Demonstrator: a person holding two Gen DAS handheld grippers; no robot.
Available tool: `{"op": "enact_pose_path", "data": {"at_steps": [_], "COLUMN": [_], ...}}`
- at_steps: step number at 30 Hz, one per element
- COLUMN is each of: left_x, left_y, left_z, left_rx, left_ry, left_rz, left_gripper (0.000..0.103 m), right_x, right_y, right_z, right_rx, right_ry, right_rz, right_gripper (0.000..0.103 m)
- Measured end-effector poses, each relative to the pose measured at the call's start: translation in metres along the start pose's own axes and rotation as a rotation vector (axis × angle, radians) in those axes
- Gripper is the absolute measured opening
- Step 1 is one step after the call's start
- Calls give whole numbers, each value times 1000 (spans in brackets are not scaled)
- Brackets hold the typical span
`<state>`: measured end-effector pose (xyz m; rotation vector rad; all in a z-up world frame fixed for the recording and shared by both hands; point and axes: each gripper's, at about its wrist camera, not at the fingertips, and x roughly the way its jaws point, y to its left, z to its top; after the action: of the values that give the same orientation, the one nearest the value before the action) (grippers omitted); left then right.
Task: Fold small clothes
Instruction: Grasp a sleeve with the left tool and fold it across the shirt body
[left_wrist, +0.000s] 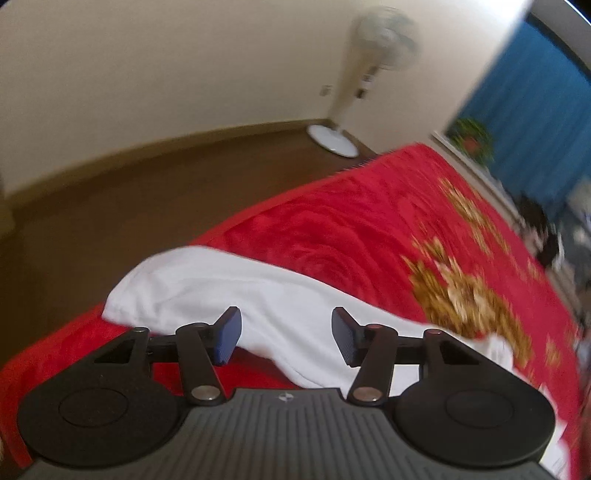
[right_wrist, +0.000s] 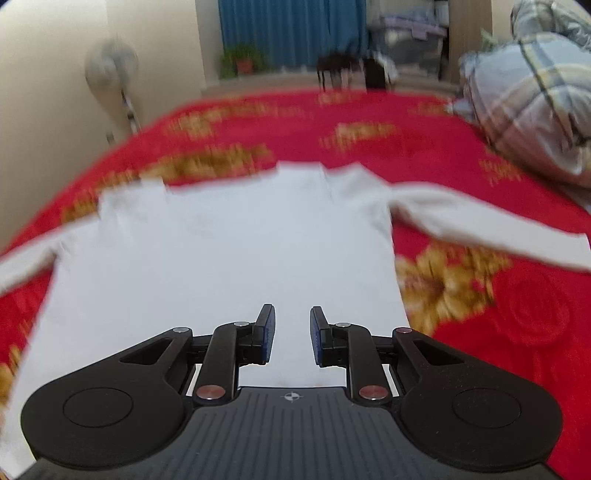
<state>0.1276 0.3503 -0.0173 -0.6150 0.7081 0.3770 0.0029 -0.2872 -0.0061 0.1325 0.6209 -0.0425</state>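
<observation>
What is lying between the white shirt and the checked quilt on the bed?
Only the red blanket with its gold flowers lies between the shirt and the quilt. The right wrist view shows this, though blurred.

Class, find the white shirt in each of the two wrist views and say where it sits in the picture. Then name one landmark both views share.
Left wrist view: the white shirt lies low and centre-left, only a bunched part showing, just beyond the gripper.
Right wrist view: the shirt fills the middle, spread flat with its sleeves out to both sides.
Shared landmark: the standing fan, beside the red bedspread.
</observation>
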Motion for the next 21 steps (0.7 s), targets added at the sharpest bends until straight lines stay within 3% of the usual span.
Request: {"op": "enact_pose_path", "data": {"at_steps": [3, 8, 12, 15, 16, 17, 18, 19, 21], "left_x": [11, 32, 42, 44, 44, 43, 43, 41, 32], "left_y": [20, 37, 52, 60, 60, 60, 58, 55, 32], "left_z": [2, -4, -7, -5, -4, -2, 0, 1, 6], "left_rx": [-117, -224, -306, -362, -366, -368, -368, -358, -279], "left_ry": [75, 172, 194, 161, 138, 115, 93, 63, -28], "left_rz": [-28, -34, -13, 16, 42, 63, 84, 114, 159], "left_gripper": [59, 59, 60, 59, 52, 26, 11, 6, 5], "right_x": [-14, -10, 13, 39, 47, 51, 57, 66, 80], "right_y": [9, 28, 39, 39, 38, 38, 37, 35, 34], "right_z": [32, 82, 86, 76, 76, 75, 76, 77, 74], "right_rx": [-37, -93, -173, -170, -161, -152, -145, -130, -91], "right_ry": [-107, -200, -222, -147, -127, -120, -109, -86, -37], "right_rz": [54, 186, 246, 236, 242, 247, 242, 226, 213], "right_gripper": [21, 23, 23, 23, 23, 23, 23, 23, 22]}}
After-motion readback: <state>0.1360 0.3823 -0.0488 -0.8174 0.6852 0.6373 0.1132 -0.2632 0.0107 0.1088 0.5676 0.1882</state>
